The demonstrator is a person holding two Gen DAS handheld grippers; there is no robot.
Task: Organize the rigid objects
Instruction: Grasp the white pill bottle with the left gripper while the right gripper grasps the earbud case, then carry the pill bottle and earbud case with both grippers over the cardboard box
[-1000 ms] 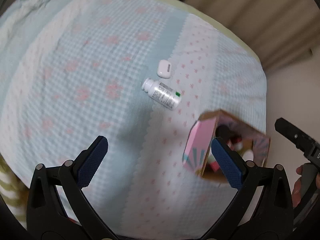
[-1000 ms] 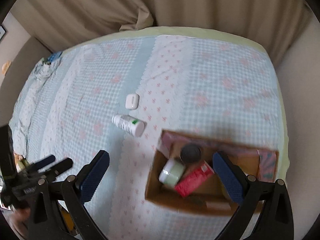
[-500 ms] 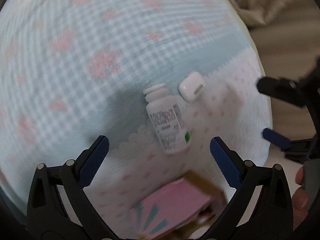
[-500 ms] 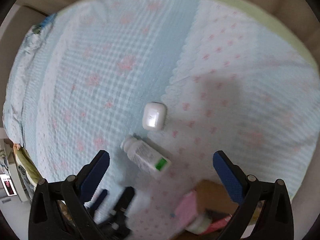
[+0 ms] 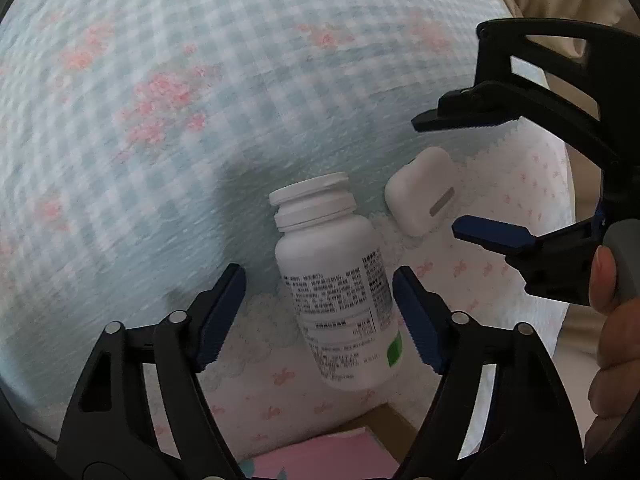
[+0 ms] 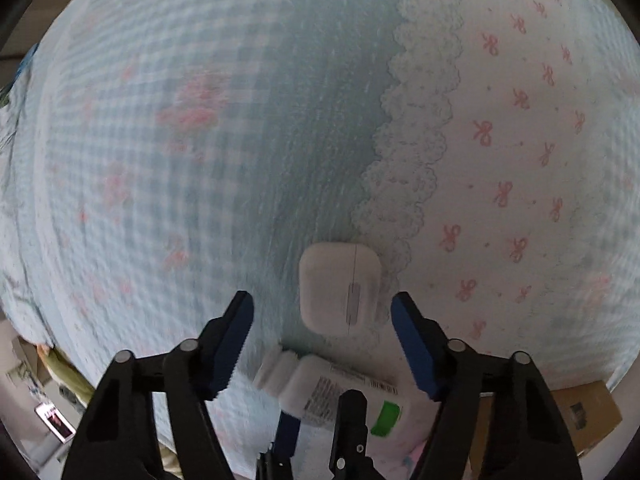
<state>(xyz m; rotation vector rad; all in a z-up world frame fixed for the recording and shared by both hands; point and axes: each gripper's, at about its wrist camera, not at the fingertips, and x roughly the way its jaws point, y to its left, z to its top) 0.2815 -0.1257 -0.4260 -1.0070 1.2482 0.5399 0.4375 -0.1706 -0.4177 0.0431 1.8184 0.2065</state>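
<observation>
A white pill bottle (image 5: 336, 280) with a printed label lies on its side on the bedspread, between the blue pads of my left gripper (image 5: 320, 316). Its jaws are closing; the right pad is close to the bottle and the left pad stands clearly off it. A white earbud case (image 6: 340, 288) lies just beyond the bottle (image 6: 340, 392), between the closing jaws of my right gripper (image 6: 324, 340), with a gap on each side. In the left wrist view the right gripper (image 5: 436, 174) straddles the case (image 5: 424, 196). Both grippers point steeply down.
A cardboard box (image 6: 580, 412) with a pink flap (image 5: 320, 456) stands at the near edge, close to the bottle. A hand (image 5: 612, 320) grips the right gripper's handle. The blue checked and pink bow bedspread (image 6: 200, 140) stretches away beyond the two objects.
Both grippers have dropped close to the bed and their jaws have narrowed. The left one has rolled and now brackets the bottle; the right one has swung over from the box to the earbud case.
</observation>
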